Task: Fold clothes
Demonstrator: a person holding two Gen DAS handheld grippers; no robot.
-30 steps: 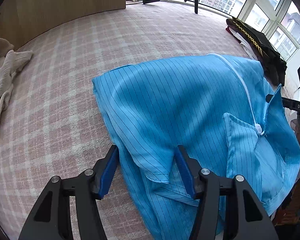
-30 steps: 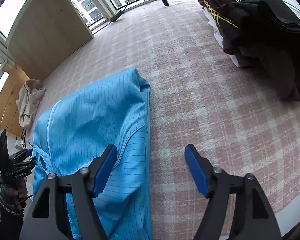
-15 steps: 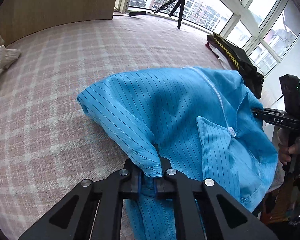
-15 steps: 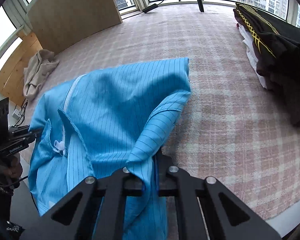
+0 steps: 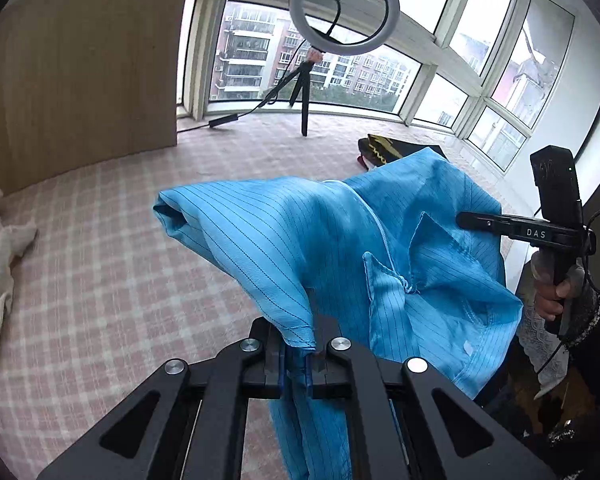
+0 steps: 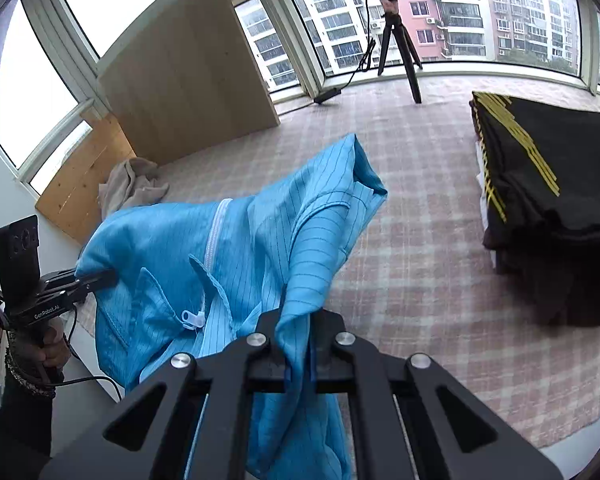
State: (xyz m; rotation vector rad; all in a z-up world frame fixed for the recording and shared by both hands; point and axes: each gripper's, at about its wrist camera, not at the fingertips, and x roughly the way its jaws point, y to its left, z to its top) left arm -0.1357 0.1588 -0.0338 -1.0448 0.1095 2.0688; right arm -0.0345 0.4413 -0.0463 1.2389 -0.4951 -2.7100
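We see the blue jacket (image 5: 300,240) held up off the checked cover (image 5: 100,280), slung between the two grippers with its far folded end hanging over the cover; thin dark stripes run across the cloth and a white zip (image 6: 216,232) runs down its front, the pull dangling near the collar; the left gripper (image 5: 296,364) has its jaws pressed together on a corner of the jacket, the blue pads pinching the hem; the right gripper (image 6: 298,364) is likewise clamped on a fold of the same cloth, which drapes down between its fingers; in the left view the right gripper appears at the far side of the jacket, a hand (image 5: 552,292) round its handle; a stack of dark folded clothes (image 6: 540,200) lies on the cover to the right, well apart from the jacket; a crumpled beige garment (image 6: 132,188) lies to the left near the wooden panel (image 6: 188,92); a ring light (image 5: 344,12) on a tripod stands by the windows beyond
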